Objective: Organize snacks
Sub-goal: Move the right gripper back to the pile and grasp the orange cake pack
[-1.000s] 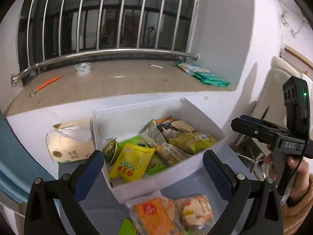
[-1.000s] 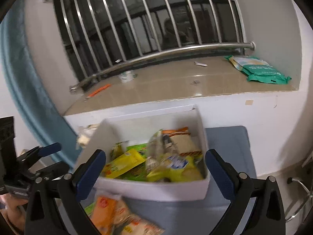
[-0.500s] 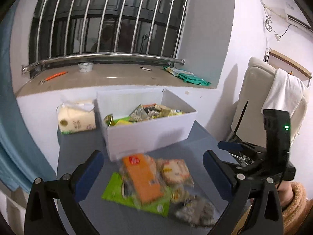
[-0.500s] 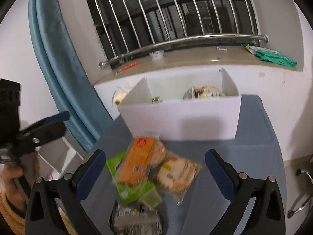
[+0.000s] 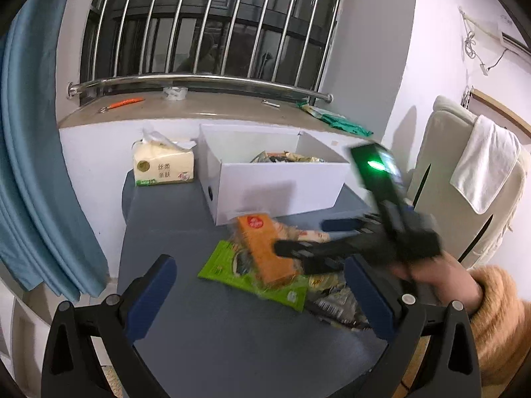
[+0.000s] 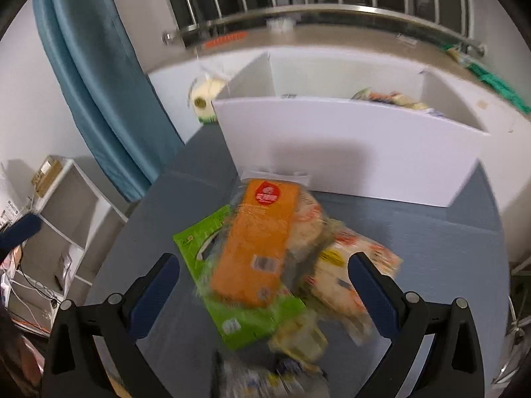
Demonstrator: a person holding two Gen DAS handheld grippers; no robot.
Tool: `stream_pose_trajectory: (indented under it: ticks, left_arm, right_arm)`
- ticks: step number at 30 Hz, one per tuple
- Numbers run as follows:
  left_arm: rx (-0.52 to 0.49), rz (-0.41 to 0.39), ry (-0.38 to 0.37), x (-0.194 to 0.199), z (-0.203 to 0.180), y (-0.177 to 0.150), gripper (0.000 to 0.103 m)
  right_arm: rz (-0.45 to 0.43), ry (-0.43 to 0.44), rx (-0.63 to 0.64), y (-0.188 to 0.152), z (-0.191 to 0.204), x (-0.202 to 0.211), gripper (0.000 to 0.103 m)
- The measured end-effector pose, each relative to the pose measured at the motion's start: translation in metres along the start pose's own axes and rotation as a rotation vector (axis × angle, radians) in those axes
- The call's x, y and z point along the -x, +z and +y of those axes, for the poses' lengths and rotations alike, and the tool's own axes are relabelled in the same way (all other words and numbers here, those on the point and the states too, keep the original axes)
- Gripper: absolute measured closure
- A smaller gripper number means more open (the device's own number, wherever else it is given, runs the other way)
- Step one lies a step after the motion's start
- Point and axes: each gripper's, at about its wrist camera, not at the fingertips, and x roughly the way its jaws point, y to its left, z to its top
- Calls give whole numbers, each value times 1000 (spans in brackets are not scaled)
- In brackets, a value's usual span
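Reaching over a heap of loose snack packets, the right gripper (image 6: 264, 283) holds its jaws wide apart and empty, the orange packet (image 6: 257, 245) lying between and just beyond them at 12 o'clock. The left gripper (image 5: 260, 293) hangs back nearer the table edge, jaws likewise apart and gripping nothing; in its view the right gripper (image 5: 300, 235) appears blurred at 2 o'clock, carried by a hand (image 5: 434, 273) in an orange-brown sleeve.

Handling, as judged: the orange packet is a flat film-wrapped slab, probably light and slick, best taken across its short width near the middle, where the contents stiffen it. Beneath it lies the green packet (image 6: 195, 248), thin and floppy, likely to slide or be dragged along if the jaws close too low. The pale bread-like packets (image 6: 351, 265) at 1 to 3 o'clock look soft and crushable and call for a gentle squeeze.

All these rest on the grey table (image 6: 448, 248), just in front of the white box (image 6: 348, 152) at 12 o'clock, which already holds packets in its right half. A tissue pack (image 5: 162, 167) stands to the box's left, against the wall below the windowsill (image 5: 199, 107).

Hard to make out: motion blur smears the packets at the bottom of the right wrist view, so the dark and yellow items (image 6: 292, 335) at 6 o'clock cannot be identified. The box's near wall hides most of its contents, and print on the packets is unreadable.
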Motion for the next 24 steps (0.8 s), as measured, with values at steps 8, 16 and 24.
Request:
stream_pose_trajectory:
  ticks: [8,16,24]
  left_arm:
    - [10,32,33,-1,14,-16,0]
    - [30,64,32,-10,21,-25,0]
    - [36,98,8,-28,12,-26,0]
  right_arm:
    - [192,-39,-15,18,12,-73,0]
    - [174,9,-37,13,-4,-58,63]
    - [126,27,-49,7,-18,-23,78]
